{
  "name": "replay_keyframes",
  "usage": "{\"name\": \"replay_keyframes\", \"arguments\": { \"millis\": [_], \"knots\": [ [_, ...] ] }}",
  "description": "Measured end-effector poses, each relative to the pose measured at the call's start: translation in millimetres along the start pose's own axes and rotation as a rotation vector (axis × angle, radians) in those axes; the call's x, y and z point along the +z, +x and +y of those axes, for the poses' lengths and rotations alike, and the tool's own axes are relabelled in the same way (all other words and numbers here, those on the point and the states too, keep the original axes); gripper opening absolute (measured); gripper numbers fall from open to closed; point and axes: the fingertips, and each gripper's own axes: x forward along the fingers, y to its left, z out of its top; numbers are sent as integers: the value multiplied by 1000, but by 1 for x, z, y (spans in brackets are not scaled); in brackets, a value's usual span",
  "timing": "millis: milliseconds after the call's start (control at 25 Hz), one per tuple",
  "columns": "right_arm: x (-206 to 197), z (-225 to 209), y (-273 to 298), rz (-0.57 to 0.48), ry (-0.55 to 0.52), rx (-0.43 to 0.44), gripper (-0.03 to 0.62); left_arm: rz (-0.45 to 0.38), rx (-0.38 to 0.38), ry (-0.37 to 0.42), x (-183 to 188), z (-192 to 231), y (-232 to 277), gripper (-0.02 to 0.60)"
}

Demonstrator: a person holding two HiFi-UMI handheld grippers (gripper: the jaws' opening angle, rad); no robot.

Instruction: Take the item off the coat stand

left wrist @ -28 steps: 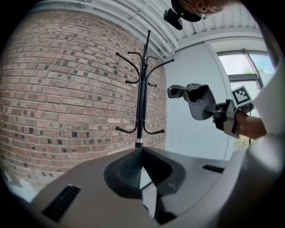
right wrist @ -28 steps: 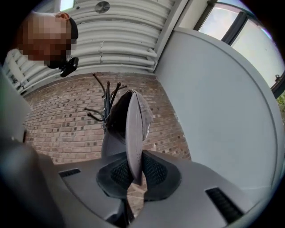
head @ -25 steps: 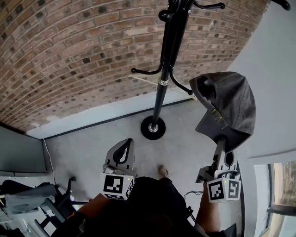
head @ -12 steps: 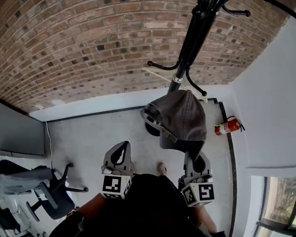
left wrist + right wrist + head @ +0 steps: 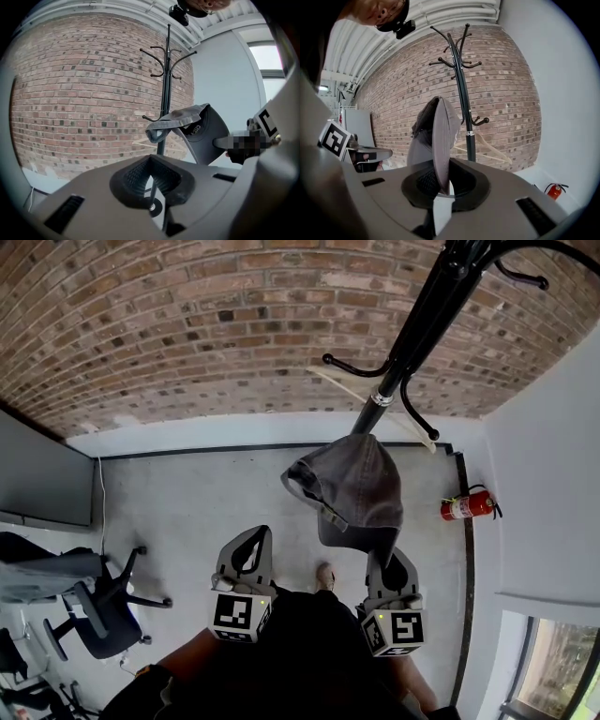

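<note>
A black coat stand with curved hooks rises against the brick wall; it also shows in the left gripper view, coat stand, and in the right gripper view, coat stand. A grey cap hangs clear of its hooks, in front of the pole. My right gripper is shut on the cap's brim, and the cap stands on edge between its jaws. The left gripper stays low beside it, shut with nothing in it. From the left gripper view the cap appears to the right.
A red fire extinguisher stands on the floor by the white right wall. A wooden hanger hangs on the stand's lower hook. An office chair stands at the left. The brick wall closes the far side.
The right gripper has carried the cap leftward, away from the stand's hook and closer to my body. The left gripper has barely moved.
</note>
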Motion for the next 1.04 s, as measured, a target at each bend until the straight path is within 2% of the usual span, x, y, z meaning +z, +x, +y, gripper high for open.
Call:
{"name": "replay_keyframes", "arguments": {
  "millis": [440,1040],
  "knots": [
    [1,-8,3,2,-33,9,32,-12,9,5,4,-7,3,25],
    [2,0,0,-4,-37,1,32,-5,-15,26,6,-5,1,25]
  ]
}}
